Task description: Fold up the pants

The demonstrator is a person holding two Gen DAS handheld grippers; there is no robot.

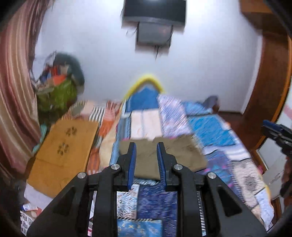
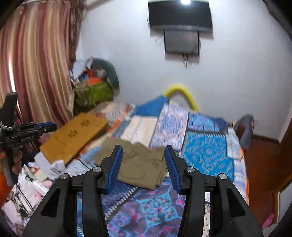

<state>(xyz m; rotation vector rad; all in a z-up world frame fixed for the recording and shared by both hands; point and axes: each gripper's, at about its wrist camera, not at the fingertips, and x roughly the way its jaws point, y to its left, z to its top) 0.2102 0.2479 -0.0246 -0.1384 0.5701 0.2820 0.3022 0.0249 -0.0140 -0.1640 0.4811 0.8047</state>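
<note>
The olive-brown pants [image 1: 146, 158] lie folded into a compact rectangle on the patterned blue bedspread [image 1: 209, 127]. They also show in the right wrist view [image 2: 138, 164]. My left gripper [image 1: 146, 145] is open and empty, held above the near side of the pants. My right gripper [image 2: 143, 148] is open and empty, also above and short of the pants. The right gripper shows at the right edge of the left wrist view [image 1: 273, 131]. The left gripper shows at the left edge of the right wrist view [image 2: 36, 127]. Both views are motion-blurred.
An orange-brown folded mat [image 1: 63, 151] lies to the left of the bed. A green basket of clutter [image 2: 93, 91] stands by the pink curtain [image 2: 36, 63]. A dark TV [image 2: 180, 16] hangs on the white wall. Wooden floor [image 2: 261, 164] lies to the right.
</note>
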